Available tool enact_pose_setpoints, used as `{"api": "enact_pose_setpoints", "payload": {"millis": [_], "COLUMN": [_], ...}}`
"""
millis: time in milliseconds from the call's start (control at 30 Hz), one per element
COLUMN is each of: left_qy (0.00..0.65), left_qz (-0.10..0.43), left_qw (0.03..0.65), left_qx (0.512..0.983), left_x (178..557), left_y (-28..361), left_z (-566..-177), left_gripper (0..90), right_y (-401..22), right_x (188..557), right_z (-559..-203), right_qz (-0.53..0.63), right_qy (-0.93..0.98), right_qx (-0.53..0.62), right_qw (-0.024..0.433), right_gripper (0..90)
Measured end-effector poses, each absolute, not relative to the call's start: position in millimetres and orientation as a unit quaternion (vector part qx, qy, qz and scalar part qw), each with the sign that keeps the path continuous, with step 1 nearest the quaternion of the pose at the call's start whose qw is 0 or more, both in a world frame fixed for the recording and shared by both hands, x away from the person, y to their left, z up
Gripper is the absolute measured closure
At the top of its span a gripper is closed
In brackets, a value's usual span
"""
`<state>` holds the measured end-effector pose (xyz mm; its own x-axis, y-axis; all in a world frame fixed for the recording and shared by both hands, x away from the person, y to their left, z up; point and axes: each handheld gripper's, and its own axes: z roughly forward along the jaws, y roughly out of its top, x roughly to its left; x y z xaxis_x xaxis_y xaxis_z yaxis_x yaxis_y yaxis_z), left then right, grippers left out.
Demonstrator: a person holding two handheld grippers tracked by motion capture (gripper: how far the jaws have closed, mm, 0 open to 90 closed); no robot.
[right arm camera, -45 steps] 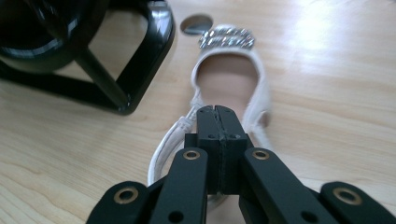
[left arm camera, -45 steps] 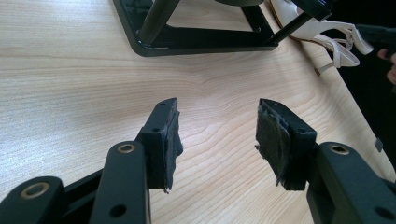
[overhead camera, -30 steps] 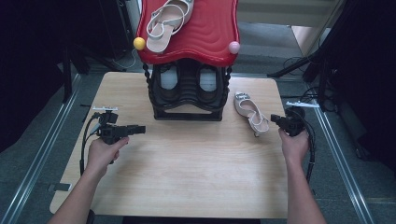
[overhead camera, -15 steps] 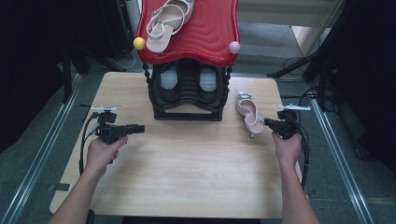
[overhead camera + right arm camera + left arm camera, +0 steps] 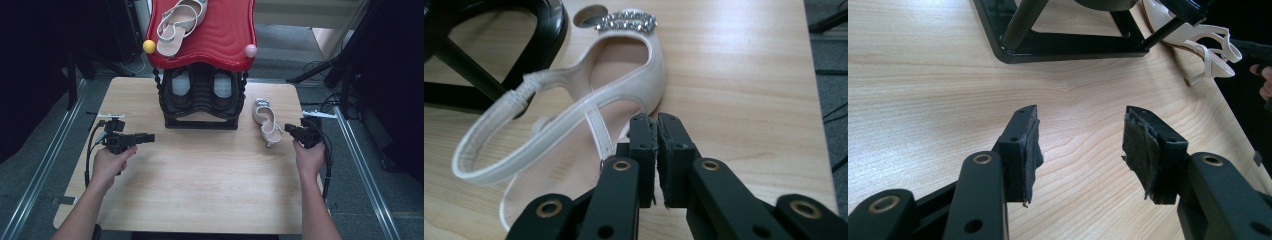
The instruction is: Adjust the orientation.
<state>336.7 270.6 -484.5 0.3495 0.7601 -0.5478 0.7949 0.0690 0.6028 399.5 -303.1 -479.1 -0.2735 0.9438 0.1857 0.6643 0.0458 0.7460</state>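
Note:
A cream strappy sandal (image 5: 267,122) lies on the wooden table (image 5: 200,190), right of a black shoe rack (image 5: 200,107). Its jewelled toe (image 5: 626,21) points away in the right gripper view. My right gripper (image 5: 288,128) sits just right of the sandal's heel end. Its jaws (image 5: 656,125) have just been opening; a thin slit parts the pads and nothing is between them. They hover over the sandal's edge (image 5: 574,115). My left gripper (image 5: 150,136) rests at the table's left, pointing right. It (image 5: 1080,145) is open and holds nothing.
The rack carries a red wavy top (image 5: 220,40) with a matching sandal (image 5: 177,25) on it, plus a yellow ball (image 5: 149,46) and a pink ball (image 5: 250,50) at its corners. Dark shoes (image 5: 181,85) sit inside the rack. Metal rails flank the table.
My right gripper has shifted slightly left, closer to the sandal's heel. The left gripper and the sandal have kept still.

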Motion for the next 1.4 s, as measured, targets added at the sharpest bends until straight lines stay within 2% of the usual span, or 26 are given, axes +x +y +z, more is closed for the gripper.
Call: {"api": "enact_pose_setpoints", "payload": {"millis": [233,700,1133,1400], "left_qy": [0.568,0.567,0.567,0.567], "left_qz": [-0.018,-0.022,-0.022,-0.023], "left_qw": [0.456,0.453,0.453,0.455], "left_qx": [0.684,0.687,0.688,0.686], "left_x": [337,336,336,336], "left_y": [270,267,268,270], "left_z": [-485,-486,-487,-486], "left_gripper": [49.0,48.8,48.8,48.8], "right_y": [-299,-271,-249,-236], "right_x": [400,415,436,448], "right_z": [-471,-456,-461,-476], "right_qz": [0.403,0.392,0.387,0.375], "right_qy": [0.693,0.721,0.723,0.724], "right_qx": [0.57,0.537,0.545,0.558], "right_qw": [0.179,0.196,0.175,0.157], "right_gripper": [76.2,71.1,68.4,67.9]}}
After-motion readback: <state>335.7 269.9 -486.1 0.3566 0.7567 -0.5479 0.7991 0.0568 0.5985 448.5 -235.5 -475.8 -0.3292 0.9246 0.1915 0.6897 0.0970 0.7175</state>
